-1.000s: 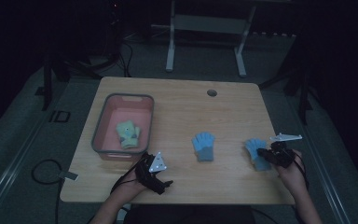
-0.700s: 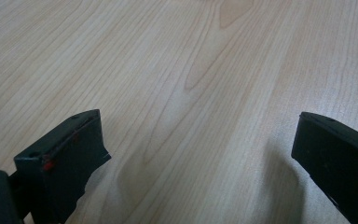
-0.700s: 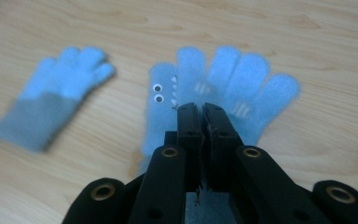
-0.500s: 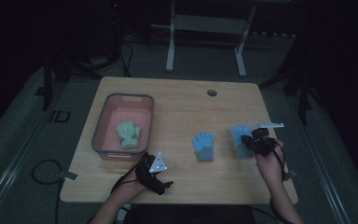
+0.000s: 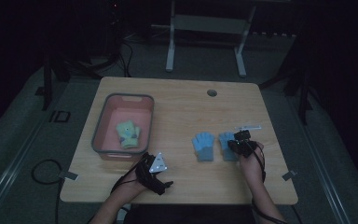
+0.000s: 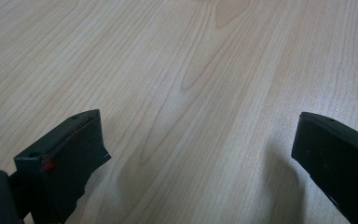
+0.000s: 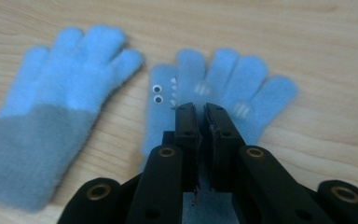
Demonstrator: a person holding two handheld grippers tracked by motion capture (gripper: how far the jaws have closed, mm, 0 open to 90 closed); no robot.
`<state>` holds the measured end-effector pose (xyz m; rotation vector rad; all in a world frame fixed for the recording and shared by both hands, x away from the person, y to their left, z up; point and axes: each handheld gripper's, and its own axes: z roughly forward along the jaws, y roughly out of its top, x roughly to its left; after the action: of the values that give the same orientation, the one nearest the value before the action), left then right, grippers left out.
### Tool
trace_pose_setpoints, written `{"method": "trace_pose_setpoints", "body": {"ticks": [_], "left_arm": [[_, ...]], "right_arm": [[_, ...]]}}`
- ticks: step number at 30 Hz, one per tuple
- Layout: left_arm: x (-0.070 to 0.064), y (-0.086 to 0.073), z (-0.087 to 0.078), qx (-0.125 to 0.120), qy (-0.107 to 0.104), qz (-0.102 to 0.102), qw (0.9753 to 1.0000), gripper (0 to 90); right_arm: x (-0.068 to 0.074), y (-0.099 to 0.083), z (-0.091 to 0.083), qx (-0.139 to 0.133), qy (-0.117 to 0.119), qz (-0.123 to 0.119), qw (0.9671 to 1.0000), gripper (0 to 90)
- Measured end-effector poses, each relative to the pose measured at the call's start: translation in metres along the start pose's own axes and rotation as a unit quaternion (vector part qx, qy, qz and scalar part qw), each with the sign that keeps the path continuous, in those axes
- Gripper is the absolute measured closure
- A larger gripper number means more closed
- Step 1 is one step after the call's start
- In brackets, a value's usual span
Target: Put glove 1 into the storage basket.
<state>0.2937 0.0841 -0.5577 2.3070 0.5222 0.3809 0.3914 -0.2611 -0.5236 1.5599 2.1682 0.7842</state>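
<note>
Two fuzzy blue gloves lie flat side by side on the wooden table [image 5: 177, 107]. The left glove [image 5: 204, 146] [image 7: 51, 107] has a grey cuff. On the right glove [image 5: 225, 141] [image 7: 223, 79] there are small googly eyes, and my right gripper [image 5: 238, 142] [image 7: 201, 109] is shut on its palm near the cuff. My left gripper [image 5: 161, 179] [image 6: 200, 140] rests open near the table's front edge, with bare wood between its jaws.
A pink bin [image 5: 103, 126] stands at the left of the table with a green glove [image 5: 128, 134] inside. A small white object [image 5: 248, 127] lies just beyond the right glove. A round cable hole [image 5: 211, 93] sits near the far edge.
My right gripper has dragged the right blue glove leftward from near the table's right edge until it lies next to the other glove. The left gripper has stayed put.
</note>
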Motion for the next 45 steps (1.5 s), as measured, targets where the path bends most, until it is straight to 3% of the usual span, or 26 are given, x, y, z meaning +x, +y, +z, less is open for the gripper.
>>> {"method": "trace_pose_setpoints", "body": {"ticks": [7,10,13,15,20,24,35,38,42,45], "left_arm": [[-0.001,0.000,0.000,0.002,-0.001,0.000,1.0000,2.5],[-0.001,0.000,0.000,0.003,-0.002,0.001,1.0000,2.5],[-0.001,0.000,0.000,0.003,-0.002,0.001,1.0000,2.5],[-0.001,0.000,0.000,0.003,-0.002,0.001,1.0000,2.5],[-0.001,0.000,0.000,0.004,-0.002,0.001,1.0000,2.5],[-0.001,0.000,0.000,0.003,-0.002,0.000,1.0000,2.5],[-0.001,-0.001,0.000,0.003,-0.003,0.000,1.0000,2.5],[-0.001,-0.001,0.000,0.003,-0.003,0.001,1.0000,2.5],[-0.001,-0.001,0.001,0.004,-0.003,0.001,1.0000,2.5],[-0.001,0.000,0.001,0.004,-0.002,0.001,1.0000,2.5]], "right_arm": [[-0.004,-0.003,0.011,0.015,0.005,0.001,0.9999,78.6],[-0.007,0.003,0.002,0.002,0.017,-0.014,0.9998,75.1],[-0.014,0.007,-0.007,-0.015,0.045,-0.045,0.9979,70.6],[-0.020,0.008,-0.011,-0.017,0.075,-0.065,0.9948,68.0],[-0.029,0.003,-0.011,-0.003,0.102,-0.137,0.9854,64.7],[-0.036,0.000,-0.007,0.001,0.112,-0.155,0.9815,62.8],[-0.042,-0.008,0.006,0.012,0.109,-0.161,0.9809,58.5],[-0.042,-0.012,0.007,0.004,0.107,-0.154,0.9823,62.1],[-0.039,-0.014,0.007,0.002,0.092,-0.152,0.9840,76.3],[-0.036,-0.015,0.006,0.003,0.088,-0.142,0.9860,80.5]]}}
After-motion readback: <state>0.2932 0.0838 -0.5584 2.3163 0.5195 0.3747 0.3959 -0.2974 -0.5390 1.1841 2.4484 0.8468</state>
